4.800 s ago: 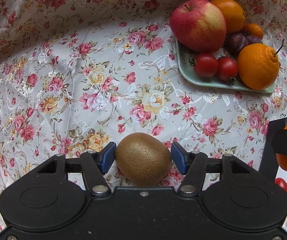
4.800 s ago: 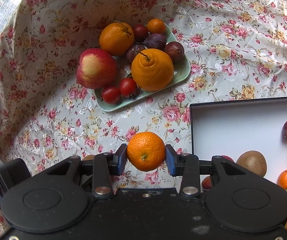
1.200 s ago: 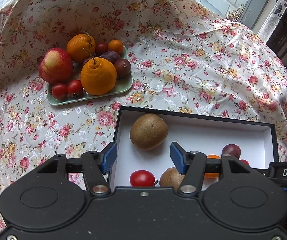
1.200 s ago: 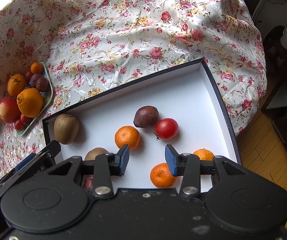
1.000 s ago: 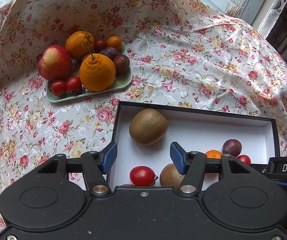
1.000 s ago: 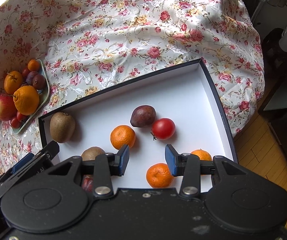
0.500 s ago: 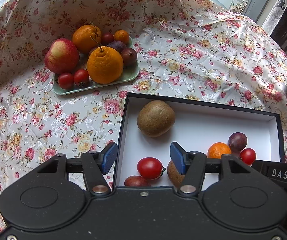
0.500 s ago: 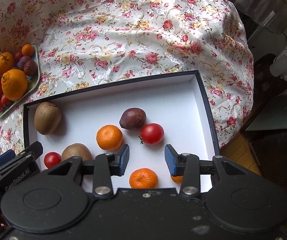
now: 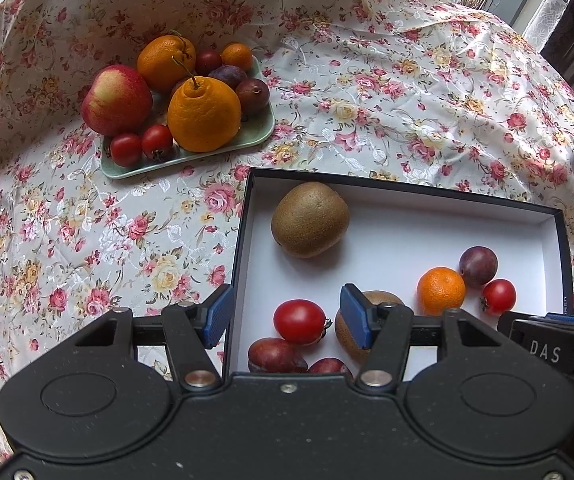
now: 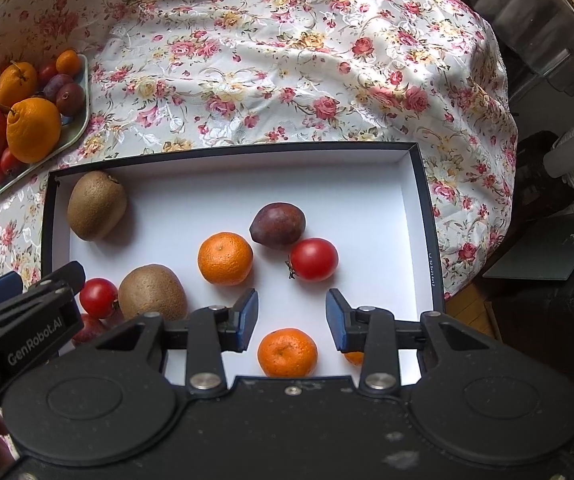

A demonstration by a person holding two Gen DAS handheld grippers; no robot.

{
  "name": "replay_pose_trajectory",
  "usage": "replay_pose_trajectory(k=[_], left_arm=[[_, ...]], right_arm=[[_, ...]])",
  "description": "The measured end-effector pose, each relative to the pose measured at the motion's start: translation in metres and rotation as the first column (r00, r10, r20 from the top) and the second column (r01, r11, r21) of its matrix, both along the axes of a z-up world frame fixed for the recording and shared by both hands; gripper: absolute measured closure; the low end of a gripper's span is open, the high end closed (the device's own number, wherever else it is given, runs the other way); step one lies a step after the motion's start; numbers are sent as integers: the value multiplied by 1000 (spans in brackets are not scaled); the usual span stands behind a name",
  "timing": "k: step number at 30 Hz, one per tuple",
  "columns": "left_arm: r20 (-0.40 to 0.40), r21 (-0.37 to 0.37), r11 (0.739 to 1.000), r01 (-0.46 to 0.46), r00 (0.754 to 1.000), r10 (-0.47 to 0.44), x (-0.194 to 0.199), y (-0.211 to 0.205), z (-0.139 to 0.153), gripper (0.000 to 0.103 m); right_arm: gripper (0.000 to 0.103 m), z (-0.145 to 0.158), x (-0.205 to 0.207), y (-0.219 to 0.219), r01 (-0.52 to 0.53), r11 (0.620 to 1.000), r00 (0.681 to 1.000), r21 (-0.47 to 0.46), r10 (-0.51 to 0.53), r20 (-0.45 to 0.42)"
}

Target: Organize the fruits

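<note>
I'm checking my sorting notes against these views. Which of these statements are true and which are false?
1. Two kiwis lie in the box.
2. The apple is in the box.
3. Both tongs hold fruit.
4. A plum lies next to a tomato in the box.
1. Two kiwis lie in the box. True.
2. The apple is in the box. False: it sits on the green tray.
3. Both tongs hold fruit. False: the left tongs and the right tongs are empty.
4. A plum lies next to a tomato in the box. True.
</note>
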State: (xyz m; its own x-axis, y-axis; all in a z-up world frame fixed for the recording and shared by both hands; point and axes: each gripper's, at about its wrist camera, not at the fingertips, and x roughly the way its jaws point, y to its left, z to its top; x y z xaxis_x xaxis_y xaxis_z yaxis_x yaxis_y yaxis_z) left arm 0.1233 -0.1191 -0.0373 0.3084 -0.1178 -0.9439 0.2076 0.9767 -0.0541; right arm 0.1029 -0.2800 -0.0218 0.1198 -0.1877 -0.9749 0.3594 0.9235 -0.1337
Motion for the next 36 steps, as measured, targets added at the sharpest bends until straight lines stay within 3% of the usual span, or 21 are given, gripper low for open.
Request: replay_pose_trajectory(k=[36], left_arm=[[-43,10,999,52,998,-52,-1,-9,-7,41]], right_arm=[[65,-2,0,-4,13,1000,1000,18,-12,-21]])
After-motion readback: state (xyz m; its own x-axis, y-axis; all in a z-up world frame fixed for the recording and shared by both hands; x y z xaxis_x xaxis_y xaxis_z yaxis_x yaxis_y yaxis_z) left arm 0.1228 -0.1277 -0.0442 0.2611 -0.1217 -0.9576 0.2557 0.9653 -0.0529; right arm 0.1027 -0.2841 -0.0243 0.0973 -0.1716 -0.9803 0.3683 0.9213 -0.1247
